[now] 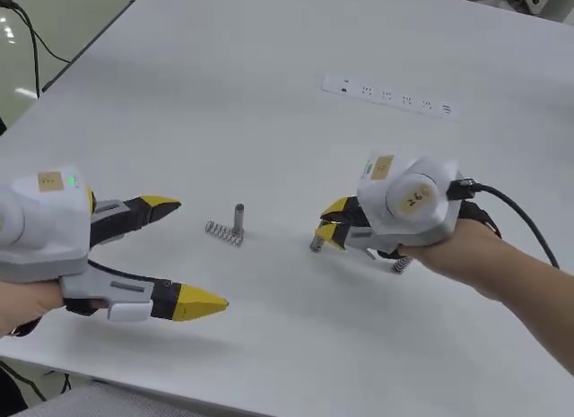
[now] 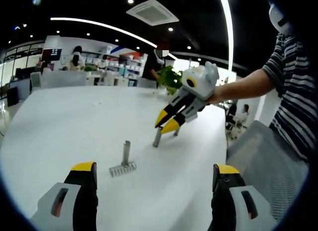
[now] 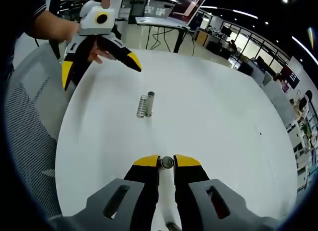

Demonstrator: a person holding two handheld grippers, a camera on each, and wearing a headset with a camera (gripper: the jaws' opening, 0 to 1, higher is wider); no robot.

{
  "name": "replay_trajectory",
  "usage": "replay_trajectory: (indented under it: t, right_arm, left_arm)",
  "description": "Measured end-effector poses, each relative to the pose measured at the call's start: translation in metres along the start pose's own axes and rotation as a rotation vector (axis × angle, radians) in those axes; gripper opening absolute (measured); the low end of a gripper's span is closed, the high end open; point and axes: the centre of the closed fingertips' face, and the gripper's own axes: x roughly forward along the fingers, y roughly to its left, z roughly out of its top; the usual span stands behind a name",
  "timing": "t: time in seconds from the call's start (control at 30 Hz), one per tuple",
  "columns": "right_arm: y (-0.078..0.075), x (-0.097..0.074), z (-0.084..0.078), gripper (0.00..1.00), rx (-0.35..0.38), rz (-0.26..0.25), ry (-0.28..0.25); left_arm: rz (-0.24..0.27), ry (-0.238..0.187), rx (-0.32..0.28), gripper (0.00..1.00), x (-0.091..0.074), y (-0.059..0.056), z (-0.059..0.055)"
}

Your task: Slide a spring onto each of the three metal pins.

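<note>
Right gripper view showed the right hand-held gripper (image 3: 166,161) clamped on a metal pin (image 3: 166,163), its end between the yellow tips. On the white bench (image 1: 269,94) another pin (image 1: 239,216) stood upright, with a spring (image 1: 224,231) lying just beside its base. The left hand-held gripper (image 1: 193,253) hovered nearby, jaws wide apart.

This is an open-plan office. The work is on a large white desk (image 1: 269,94), and a white power strip (image 1: 390,97) lies on its far side. In the left gripper view the dark ceiling carries a square air-conditioning unit (image 2: 152,12), long light strips (image 2: 99,26) and small round lamps (image 2: 130,1). Far behind the desk there are people (image 2: 77,57) in the room, and a green plant (image 2: 170,78) stands at the far right. A grey mesh chair (image 2: 268,156) is near the desk on the right. In the right gripper view, other desks (image 3: 159,23) stand far away, one with an open screen (image 3: 188,7) on it.
</note>
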Motion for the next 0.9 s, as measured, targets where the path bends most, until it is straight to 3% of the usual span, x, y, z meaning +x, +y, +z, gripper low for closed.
replay_trajectory:
  t: [0.6, 0.9]
  right_arm:
    - [-0.002, 0.000, -0.004, 0.11, 0.043, -0.005, 0.007]
    - [-0.003, -0.011, 0.007, 0.12, 0.117, -0.018, -0.060]
  left_arm:
    - [0.001, -0.004, -0.004, 0.93, -0.001, 0.000, 0.002]
    - [0.004, -0.005, -0.002, 0.93, -0.001, 0.002, 0.005]
